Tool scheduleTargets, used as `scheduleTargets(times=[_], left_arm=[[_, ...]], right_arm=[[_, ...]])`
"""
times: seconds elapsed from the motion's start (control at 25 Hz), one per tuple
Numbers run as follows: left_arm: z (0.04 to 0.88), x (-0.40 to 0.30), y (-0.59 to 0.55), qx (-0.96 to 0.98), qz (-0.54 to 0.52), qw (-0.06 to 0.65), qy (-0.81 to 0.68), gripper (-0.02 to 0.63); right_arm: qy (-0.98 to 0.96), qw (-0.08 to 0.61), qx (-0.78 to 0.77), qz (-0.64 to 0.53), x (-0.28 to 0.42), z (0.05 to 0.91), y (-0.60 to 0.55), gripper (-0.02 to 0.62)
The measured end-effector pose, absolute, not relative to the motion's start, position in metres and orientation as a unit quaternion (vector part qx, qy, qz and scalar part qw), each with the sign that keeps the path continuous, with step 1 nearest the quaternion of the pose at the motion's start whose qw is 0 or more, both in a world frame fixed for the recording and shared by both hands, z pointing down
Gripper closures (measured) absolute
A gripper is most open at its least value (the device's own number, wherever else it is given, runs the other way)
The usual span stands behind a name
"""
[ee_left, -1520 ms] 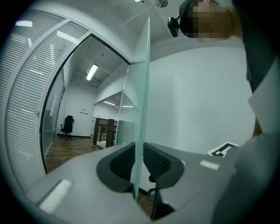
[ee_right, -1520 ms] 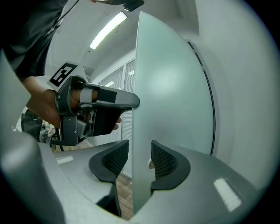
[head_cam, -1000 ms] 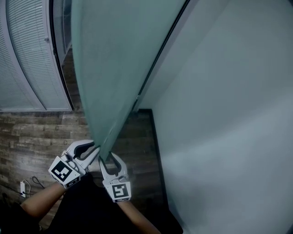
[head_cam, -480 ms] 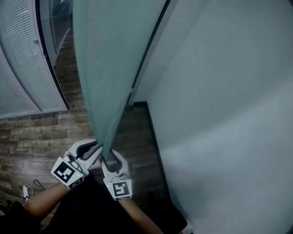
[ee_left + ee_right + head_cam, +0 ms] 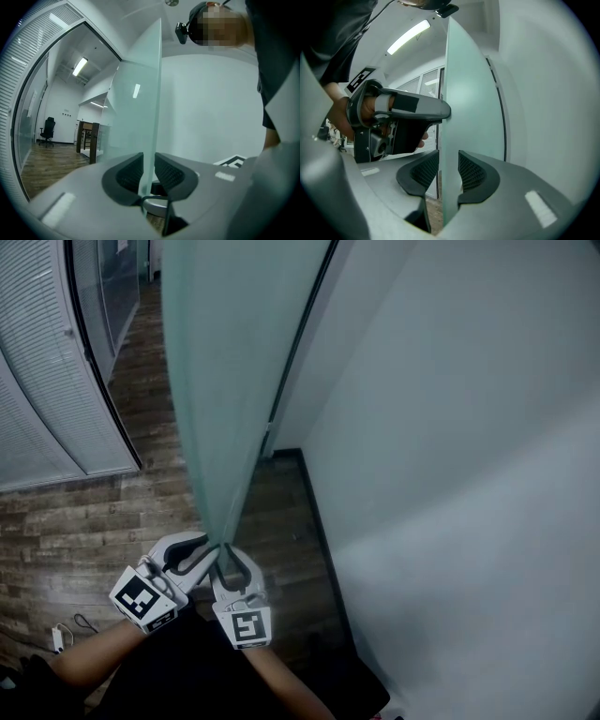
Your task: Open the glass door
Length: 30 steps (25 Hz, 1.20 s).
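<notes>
You are clamping your left gripper [image 5: 149,160] onto the edge of the glass door [image 5: 225,381], which is standing upright between its pads. Your right gripper [image 5: 449,158] is closing around that same edge, not yet pinching it.

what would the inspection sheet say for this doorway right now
surface: wood-plank floor
job's things: glass door, seen edge-on from above
clutter: small white block on the floor, lower left
grippers: left gripper shut on the door's edge; right gripper fingers closing, door edge between them
cables: thin dark cable beside the white block
surroundings: white wall at right, slatted blinds at left
</notes>
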<state>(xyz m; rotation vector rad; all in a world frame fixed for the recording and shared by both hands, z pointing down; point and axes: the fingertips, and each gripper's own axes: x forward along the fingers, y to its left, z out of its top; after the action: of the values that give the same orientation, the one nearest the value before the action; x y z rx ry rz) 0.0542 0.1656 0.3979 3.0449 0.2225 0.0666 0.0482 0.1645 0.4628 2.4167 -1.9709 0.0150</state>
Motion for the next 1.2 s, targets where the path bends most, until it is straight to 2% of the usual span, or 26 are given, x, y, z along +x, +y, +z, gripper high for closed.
scheduleTargets(times=[0.16,0.56,0.84,1.04,1.2], left_arm=[[0.406,0.062,0.177,0.996,0.008,0.047,0.076,0.531],[0.409,0.061,0.193,0.994,-0.013,0.068,0.083,0.529],[0.408,0.059,0.2,0.993,-0.024,0.078,0.091,0.553],[0.417,0.057,0.205,0.992,-0.01,0.085,0.092,0.602],[0.425,0.055,0.221,0.99,-0.012,0.095,0.108,0.607]], right_arm=[[-0.626,0.016,0.779,-0.008,0.057,0.47,0.172,0.505],[-0.606,0.013,0.795,-0.012,0.065,0.471,0.19,0.518],[-0.588,0.005,0.808,-0.011,0.077,0.471,0.206,0.523],[-0.568,0.011,0.823,-0.006,0.085,0.471,0.211,0.528],[-0.55,0.002,0.835,-0.003,0.091,0.474,0.225,0.533]])
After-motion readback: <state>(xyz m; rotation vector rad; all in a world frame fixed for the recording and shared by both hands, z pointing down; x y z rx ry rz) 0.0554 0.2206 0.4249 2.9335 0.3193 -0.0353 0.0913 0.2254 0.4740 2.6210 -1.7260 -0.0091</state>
